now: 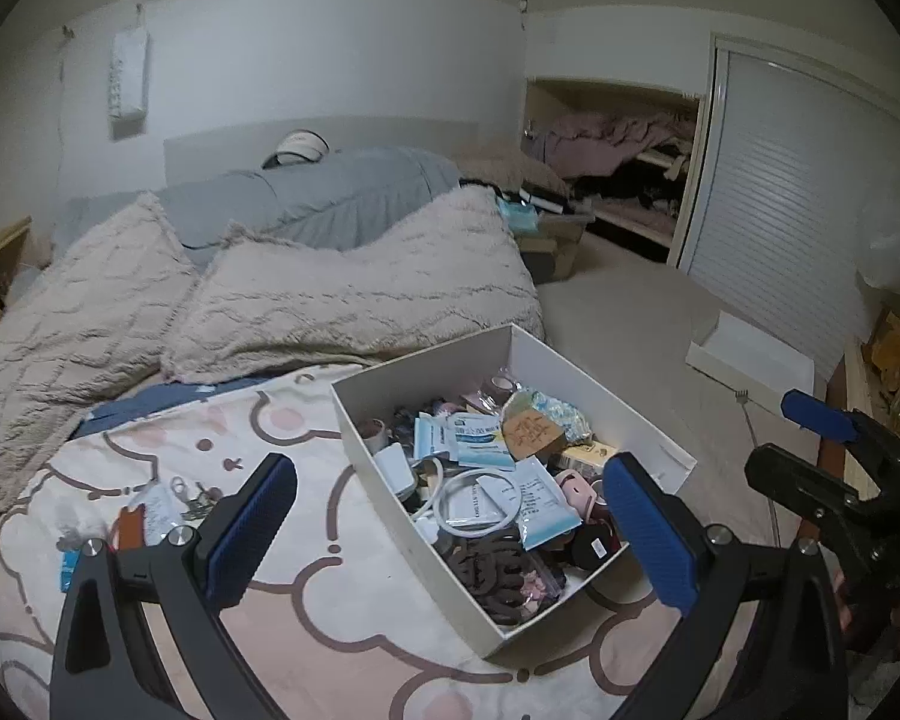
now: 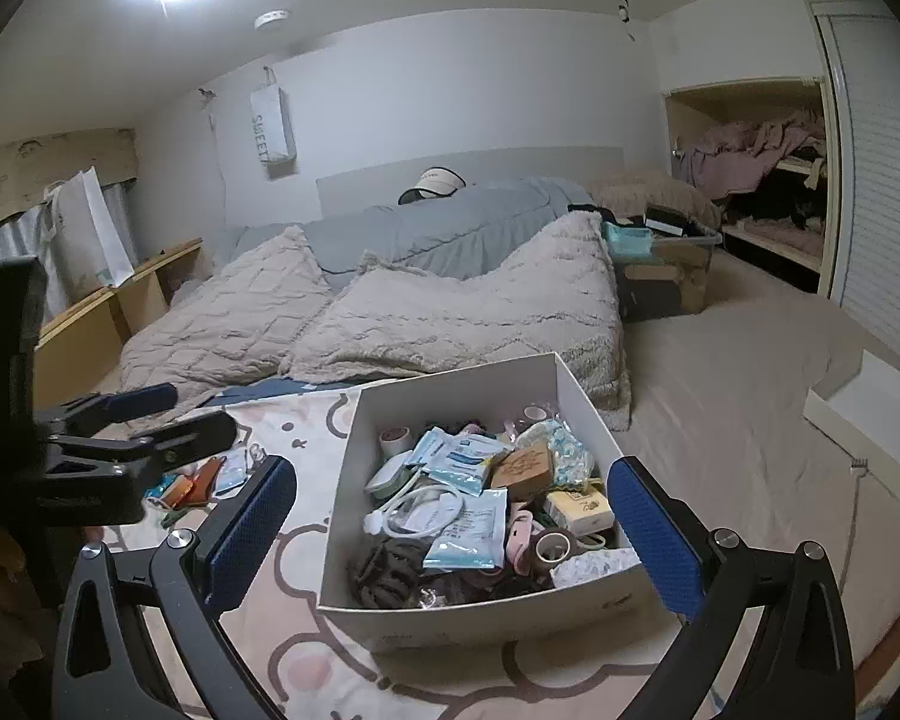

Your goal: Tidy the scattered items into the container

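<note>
From the left wrist, the left gripper (image 1: pixel 450 531) hangs above the bed with its blue pads wide apart and nothing between them. Past its fingers sits the white box (image 1: pixel 414 480), open-topped, resting on the cartoon-print blanket (image 1: pixel 306 630) near the bed's edge. It is already heaped with small things: flat packets, a white cable, a dark brown hair claw (image 1: pixel 492 576) near the front corner. That open top and central spot make it easy to drop things in from either side. A small cluster of leftover items (image 1: pixel 168 504) lies on the blanket well to the left of the box, partly behind the left finger; these look like what is left to collect. The right gripper (image 1: pixel 834 450) shows at the right edge, its jaws apart and empty.

From the right wrist, the right gripper (image 2: pixel 453 531) likewise stands fully open, holding nothing, with the box (image 2: pixel 450 612) framed between its fingers. The box's contents sit higher than its front wall in places. The left gripper (image 2: pixel 150 414) reaches in from the left, above the scattered items (image 2: pixel 204 480) on the blanket (image 2: pixel 282 546), jaws parted. Behind, fluffy beige pillows (image 2: pixel 450 312) lie clear of the work.

Judging by both empty grippers held above the box, a drop seems finished and the leftovers come next.
</note>
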Demonstrator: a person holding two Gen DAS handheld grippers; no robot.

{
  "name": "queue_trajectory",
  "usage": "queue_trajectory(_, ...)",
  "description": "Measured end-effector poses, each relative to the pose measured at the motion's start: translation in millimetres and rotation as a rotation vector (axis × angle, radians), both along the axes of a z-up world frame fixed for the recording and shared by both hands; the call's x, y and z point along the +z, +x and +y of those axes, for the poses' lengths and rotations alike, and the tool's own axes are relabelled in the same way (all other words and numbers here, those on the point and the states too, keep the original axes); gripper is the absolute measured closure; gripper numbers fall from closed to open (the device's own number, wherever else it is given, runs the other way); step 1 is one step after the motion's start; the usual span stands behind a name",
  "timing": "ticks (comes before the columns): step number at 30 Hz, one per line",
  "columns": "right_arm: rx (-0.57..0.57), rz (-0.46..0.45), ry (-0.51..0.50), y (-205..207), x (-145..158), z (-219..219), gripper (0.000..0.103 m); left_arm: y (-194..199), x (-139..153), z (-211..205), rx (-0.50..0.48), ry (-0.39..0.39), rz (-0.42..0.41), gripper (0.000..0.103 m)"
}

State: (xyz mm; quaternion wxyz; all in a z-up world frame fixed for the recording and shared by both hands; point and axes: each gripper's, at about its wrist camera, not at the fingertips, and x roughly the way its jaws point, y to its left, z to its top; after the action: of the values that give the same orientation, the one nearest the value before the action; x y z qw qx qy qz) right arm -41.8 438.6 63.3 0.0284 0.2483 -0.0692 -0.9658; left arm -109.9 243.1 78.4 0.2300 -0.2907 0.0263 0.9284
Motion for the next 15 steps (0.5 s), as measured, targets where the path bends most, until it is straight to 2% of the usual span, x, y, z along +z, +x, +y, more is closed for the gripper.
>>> queue_trajectory(4,-0.013,0.014,0.007,12.2,3.1,-3.7,0.000,22.7,5.3,-13.2,0.055,0.041,0.043,0.000)
queue_trajectory(8,-0.010,0.021,0.002,24.5,3.7,-8.3,0.000,43.6,5.3,-19.3,0.070,0.072,0.062,0.000)
queue_trajectory(15,-0.008,0.062,0.038,44.2,-0.9,-18.3,0.000,69.2,-6.4,-21.3,0.108,0.042,0.120,0.000)
